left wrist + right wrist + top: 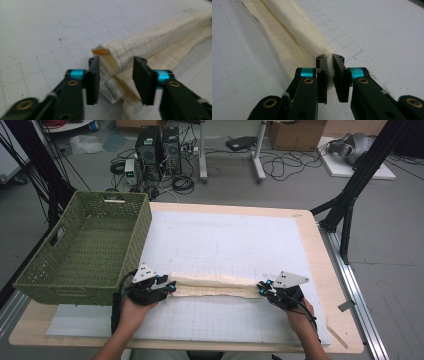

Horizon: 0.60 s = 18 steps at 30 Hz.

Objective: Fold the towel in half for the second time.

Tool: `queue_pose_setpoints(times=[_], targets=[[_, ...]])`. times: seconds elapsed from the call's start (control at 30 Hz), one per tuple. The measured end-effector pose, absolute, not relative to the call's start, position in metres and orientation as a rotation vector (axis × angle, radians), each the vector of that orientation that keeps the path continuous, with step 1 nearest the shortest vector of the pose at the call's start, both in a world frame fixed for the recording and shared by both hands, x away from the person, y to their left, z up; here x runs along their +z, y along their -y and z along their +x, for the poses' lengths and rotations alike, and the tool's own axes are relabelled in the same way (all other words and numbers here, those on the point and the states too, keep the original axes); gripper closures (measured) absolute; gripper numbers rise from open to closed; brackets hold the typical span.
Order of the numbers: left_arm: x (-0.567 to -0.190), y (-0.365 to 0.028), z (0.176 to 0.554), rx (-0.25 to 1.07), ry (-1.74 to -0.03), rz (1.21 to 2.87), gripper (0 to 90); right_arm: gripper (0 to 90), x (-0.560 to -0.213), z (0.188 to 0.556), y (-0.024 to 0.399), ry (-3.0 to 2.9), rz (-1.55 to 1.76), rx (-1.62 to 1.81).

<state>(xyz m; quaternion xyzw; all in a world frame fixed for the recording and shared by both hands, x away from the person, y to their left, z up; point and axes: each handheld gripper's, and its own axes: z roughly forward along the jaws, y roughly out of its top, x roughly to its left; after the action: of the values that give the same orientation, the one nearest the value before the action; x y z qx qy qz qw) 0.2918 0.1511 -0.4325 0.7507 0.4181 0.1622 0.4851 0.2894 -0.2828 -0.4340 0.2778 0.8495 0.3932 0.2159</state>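
Across the near half of the worktop (320,245), on the white gridded mat (225,235), a cream towel (215,285) lies folded into a long narrow band. Its long axis runs side to side, from one hand to the other, and each end meets a hand-held gripper.

The left hand-held gripper (171,286) sits at the towel's left end. In the left gripper view its jaws stand about half open, with the rolled hem and a small sewn-in label (110,87) between them. The left pad looks close against the fabric and the right pad stands clear of it, so nothing is pinched there. The right hand-held gripper (261,289) is at the opposite end, and the right gripper view shows its jaws nearly closed, clamped on a thin fold of the towel (294,37), which stretches away from it along the mat.

A green woven basket (85,245) stands at the left edge of the worktop, just beside the left hand and well apart from the right one. Judging by this layout, the towel is probably mid-fold. The next move turns on that side-to-side axis: the right end is the one secured, so it can be carried leftward along the band's length, while the freed left end stays lying on the mat.
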Motion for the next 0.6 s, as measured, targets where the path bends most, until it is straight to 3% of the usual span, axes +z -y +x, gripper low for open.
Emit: queue_pose_setpoints(times=[0.1, 0.27, 0.6], targets=[[-0.416, -0.157, 0.295, 0.398, -1.019, 1.73, 47.5, 82.6, -0.433, 0.288, 0.283, -2.35, 0.766, 1.084], [-0.401, -0.162, 0.309, 0.363, -1.015, 1.647, 51.0, 82.6, -0.432, 0.286, 0.282, -2.356, 0.748, 1.07], [-0.425, -0.128, 0.326, 0.341, -1.02, 1.825, 66.8, 81.4, -0.431, 0.285, 0.282, -2.355, 0.746, 1.067]])
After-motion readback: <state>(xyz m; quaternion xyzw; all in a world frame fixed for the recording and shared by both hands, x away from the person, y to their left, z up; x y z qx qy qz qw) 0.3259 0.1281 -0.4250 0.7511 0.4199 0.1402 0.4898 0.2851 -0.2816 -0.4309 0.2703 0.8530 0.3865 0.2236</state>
